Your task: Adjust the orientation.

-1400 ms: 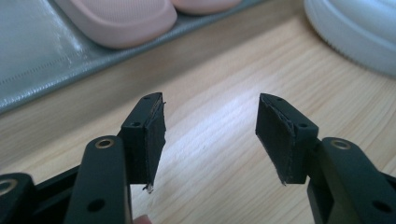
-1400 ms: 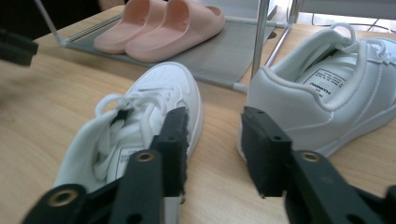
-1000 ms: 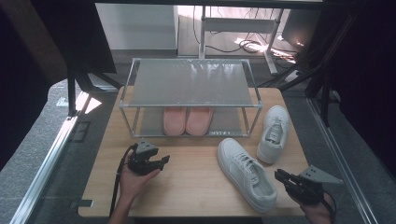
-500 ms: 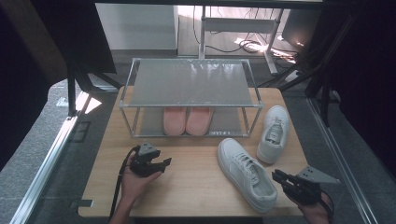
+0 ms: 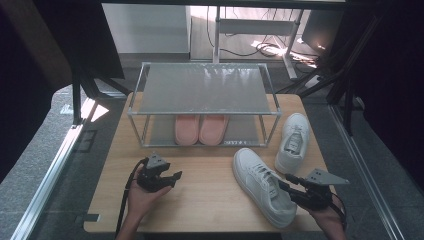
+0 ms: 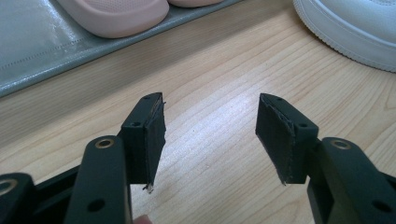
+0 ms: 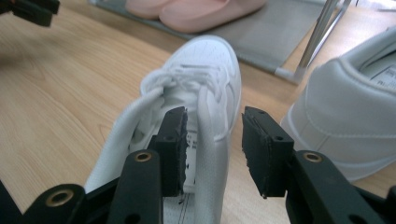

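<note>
A white sneaker [image 5: 260, 182] lies on the wooden table [image 5: 200, 205], toe toward the rack. At its heel my right gripper [image 5: 286, 181] is open. Its jaws have just been opening and straddle the side wall of the shoe's collar [image 7: 210, 154]: one pad sits inside the shoe, the other stands off the outside. A second white sneaker [image 5: 292, 140] lies to the right of the rack. My left gripper [image 5: 175, 176] is open over bare wood, nothing between its fingers [image 6: 152, 135].
A metal two-level rack [image 5: 202, 87] stands at the back of the table, with a pair of pink slippers [image 5: 200, 129] on its lower shelf [image 6: 37, 51]. The table's front edge runs just under both hands. Floor and desk legs lie beyond.
The right gripper has shifted a little to the left along the near sneaker's heel and its jaws stand wider apart. The sneaker and the left gripper have stayed put.
</note>
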Motion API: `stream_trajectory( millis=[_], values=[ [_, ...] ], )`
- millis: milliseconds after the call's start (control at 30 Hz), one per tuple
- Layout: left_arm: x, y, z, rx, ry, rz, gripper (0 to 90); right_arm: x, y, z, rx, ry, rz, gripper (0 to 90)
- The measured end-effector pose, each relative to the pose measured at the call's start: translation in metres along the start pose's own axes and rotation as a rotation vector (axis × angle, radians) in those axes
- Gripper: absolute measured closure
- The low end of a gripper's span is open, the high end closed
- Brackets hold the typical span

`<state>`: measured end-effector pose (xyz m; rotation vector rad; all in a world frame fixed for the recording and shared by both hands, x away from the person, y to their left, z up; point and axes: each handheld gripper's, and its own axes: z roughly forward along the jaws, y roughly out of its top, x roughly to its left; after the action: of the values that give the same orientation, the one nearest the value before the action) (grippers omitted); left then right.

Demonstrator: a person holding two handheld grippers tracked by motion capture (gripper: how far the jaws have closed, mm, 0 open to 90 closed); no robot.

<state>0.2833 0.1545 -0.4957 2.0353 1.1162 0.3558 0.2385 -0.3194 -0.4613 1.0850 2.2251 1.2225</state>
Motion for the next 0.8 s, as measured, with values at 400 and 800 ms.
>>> stream_trajectory(
  millis=[400,800],
  values=[
    [0.0,-0.002,-0.003,-0.003,-0.001,-0.004,43.4,-0.005,-0.033,-0.033,0.017,-0.043,0.059,76.4],
    [-0.003,-0.003,0.0,0.008,-0.008,0.003,43.4,0.048,-0.03,-0.042,-0.025,0.116,0.018,88.3]
  ],
)
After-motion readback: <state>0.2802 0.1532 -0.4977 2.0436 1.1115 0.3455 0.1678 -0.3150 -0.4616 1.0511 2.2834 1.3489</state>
